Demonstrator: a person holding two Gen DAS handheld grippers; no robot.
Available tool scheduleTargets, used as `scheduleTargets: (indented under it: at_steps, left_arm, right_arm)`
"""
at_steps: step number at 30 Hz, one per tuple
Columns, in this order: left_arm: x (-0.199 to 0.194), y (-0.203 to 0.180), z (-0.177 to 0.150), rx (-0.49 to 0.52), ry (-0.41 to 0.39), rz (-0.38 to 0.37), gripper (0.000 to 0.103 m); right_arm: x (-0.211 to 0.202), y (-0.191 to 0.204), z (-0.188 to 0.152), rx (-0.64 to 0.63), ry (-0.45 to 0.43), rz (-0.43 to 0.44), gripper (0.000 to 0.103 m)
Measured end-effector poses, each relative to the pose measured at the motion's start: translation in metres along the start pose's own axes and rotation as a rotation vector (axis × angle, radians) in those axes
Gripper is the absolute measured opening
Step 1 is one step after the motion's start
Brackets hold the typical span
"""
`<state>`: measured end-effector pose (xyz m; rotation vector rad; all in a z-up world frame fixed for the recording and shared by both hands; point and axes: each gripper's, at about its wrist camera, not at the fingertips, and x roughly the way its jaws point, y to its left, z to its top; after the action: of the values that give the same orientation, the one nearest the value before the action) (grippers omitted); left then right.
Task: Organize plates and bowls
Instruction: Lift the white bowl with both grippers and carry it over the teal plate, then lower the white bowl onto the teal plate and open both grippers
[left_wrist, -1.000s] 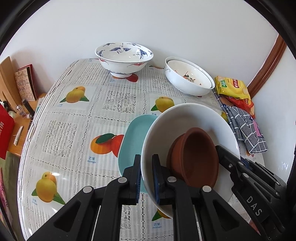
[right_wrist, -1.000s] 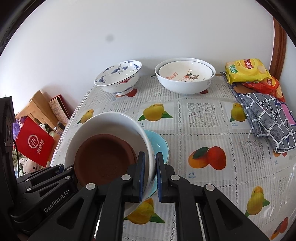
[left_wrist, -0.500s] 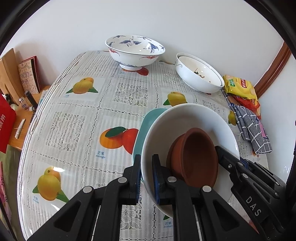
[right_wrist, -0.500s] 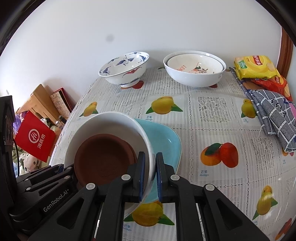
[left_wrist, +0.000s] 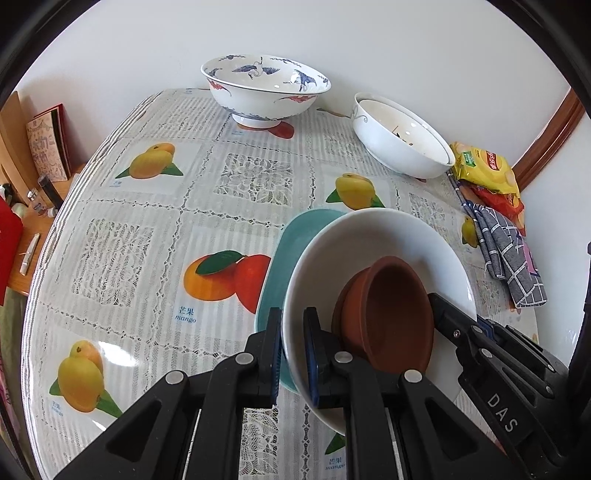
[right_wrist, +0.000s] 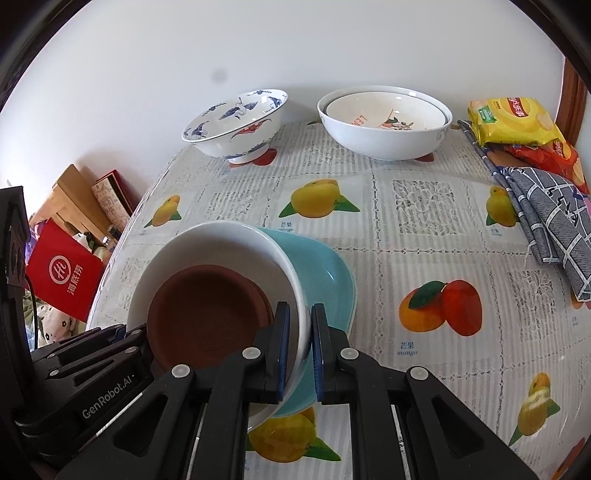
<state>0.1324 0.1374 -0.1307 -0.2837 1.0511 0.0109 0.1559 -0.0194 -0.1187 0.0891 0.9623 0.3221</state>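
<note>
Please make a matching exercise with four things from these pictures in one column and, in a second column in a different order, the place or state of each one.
Things:
1. brown dish
2. white bowl
3. blue crane bowl
4. checked cloth

Places or states:
A. lies at the right edge of the table, beside the snack bags
B. sits inside the white bowl
C. stands alone at the far side, near the wall
D. gripped at its rim by the left hand-held gripper and the right hand-held gripper, above the teal plate

Pairs: 1-B, 2-D, 3-C, 4-A
</note>
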Motion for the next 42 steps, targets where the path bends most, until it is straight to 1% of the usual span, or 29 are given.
scheduleTargets:
  at_steps: [9,11,16,22,24,27,29,31,33,36,38,42]
  left_arm:
    - [0.019,-0.001,0.006,-0.011,0.027,-0.007,0.012]
    - [0.02,-0.002,0.006,-0.01,0.021,-0.014,0.013]
    - [0.021,-0.006,0.007,0.01,0.013,-0.007,0.014]
    - [0.021,-0.005,0.007,0.013,0.012,-0.015,0.015]
    - [0.021,-0.005,0.007,0.013,0.016,-0.015,0.015]
    - [0.019,-0.008,0.005,0.037,0.006,0.015,0.017]
    - [0.015,-0.009,0.003,0.043,-0.003,0.014,0.018]
    - [0.01,-0.009,0.002,0.047,-0.014,0.011,0.018]
    - [0.005,-0.01,0.001,0.056,-0.023,0.024,0.02]
    - [0.0,-0.007,-0.001,0.055,-0.024,0.029,0.024]
    - [-0.004,-0.006,-0.004,0.058,-0.022,0.032,0.029]
    - [-0.019,-0.008,-0.012,0.067,-0.049,0.052,0.031]
  right_arm:
    - [0.016,-0.007,0.006,-0.006,0.023,-0.009,0.011]
    - [0.019,-0.008,0.007,-0.006,0.03,-0.013,0.011]
    - [0.025,-0.014,0.005,0.0,0.039,-0.007,0.011]
    - [0.024,-0.01,0.005,-0.058,0.029,-0.024,0.012]
    - [0.023,-0.009,0.005,-0.077,0.026,-0.044,0.013]
    - [0.02,-0.008,0.005,-0.103,0.023,-0.054,0.014]
    - [0.018,-0.008,0.005,-0.112,0.015,-0.066,0.02]
    - [0.014,-0.009,0.005,-0.116,0.01,-0.078,0.023]
    - [0.011,-0.01,0.003,-0.114,0.007,-0.077,0.023]
    - [0.005,-0.011,0.001,-0.109,0.001,-0.076,0.027]
    - [0.001,-0.01,-0.002,-0.114,0.001,-0.082,0.031]
    - [-0.014,-0.01,-0.01,-0.123,-0.016,-0.085,0.036]
